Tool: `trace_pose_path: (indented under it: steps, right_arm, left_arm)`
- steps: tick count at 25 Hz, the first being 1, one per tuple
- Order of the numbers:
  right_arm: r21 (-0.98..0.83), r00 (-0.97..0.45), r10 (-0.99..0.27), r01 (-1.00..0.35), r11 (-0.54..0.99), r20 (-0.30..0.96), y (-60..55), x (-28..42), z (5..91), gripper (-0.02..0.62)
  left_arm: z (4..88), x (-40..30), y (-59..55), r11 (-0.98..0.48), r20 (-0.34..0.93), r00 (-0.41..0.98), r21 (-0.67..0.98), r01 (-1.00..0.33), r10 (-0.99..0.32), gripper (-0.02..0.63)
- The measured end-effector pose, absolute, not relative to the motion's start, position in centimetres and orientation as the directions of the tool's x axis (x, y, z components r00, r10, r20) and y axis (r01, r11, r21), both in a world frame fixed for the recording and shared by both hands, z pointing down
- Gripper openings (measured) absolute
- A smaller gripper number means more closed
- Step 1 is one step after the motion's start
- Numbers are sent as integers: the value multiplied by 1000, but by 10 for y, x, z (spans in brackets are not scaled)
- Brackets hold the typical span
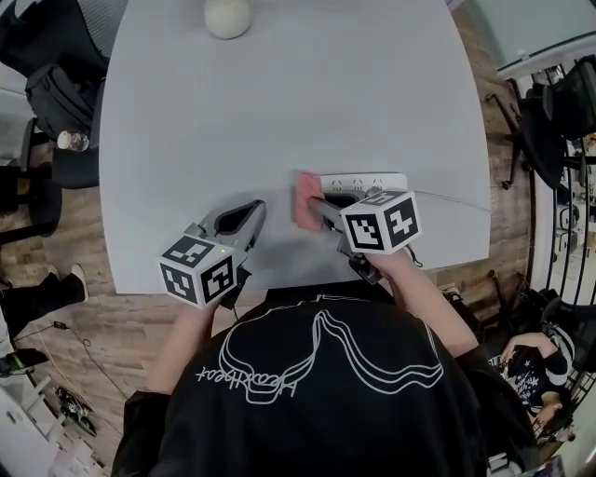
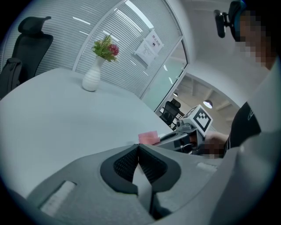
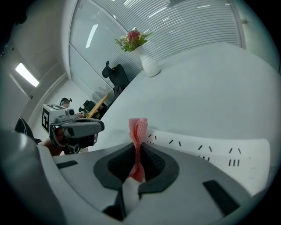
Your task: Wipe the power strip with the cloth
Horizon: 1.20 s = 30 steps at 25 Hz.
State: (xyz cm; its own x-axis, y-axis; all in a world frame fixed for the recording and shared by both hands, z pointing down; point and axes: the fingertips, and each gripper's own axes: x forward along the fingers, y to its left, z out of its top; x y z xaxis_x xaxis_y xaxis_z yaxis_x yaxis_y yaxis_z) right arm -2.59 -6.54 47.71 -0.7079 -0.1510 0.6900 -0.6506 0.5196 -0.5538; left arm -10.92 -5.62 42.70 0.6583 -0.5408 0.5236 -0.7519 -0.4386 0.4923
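Observation:
A white power strip point(image 1: 368, 182) lies on the grey table point(image 1: 279, 102) near its front edge, and its sockets show in the right gripper view point(image 3: 206, 151). My right gripper point(image 1: 317, 210) is shut on a folded pink cloth point(image 1: 307, 198), which stands up between its jaws point(image 3: 138, 136) at the strip's left end. From the left gripper view the same pink cloth point(image 2: 148, 138) is visible beyond the jaws. My left gripper point(image 1: 250, 216) hovers over bare table to the left of the cloth, jaws shut with nothing between them.
A white vase point(image 1: 228, 17) with flowers point(image 2: 105, 47) stands at the table's far side. A thin cable point(image 1: 452, 197) runs right from the strip. Black office chairs point(image 1: 56, 102) stand left of the table, and more furniture point(image 1: 559, 102) at the right.

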Motion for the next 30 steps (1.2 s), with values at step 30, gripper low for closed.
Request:
trace_pose_path:
  steps: [30]
  right_arm:
    - [-544,-654,-215,-736,403,725,-76,20,482,37]
  left_arm:
    - [420,-85,-60,-503,492,711,503,-703,-502,12]
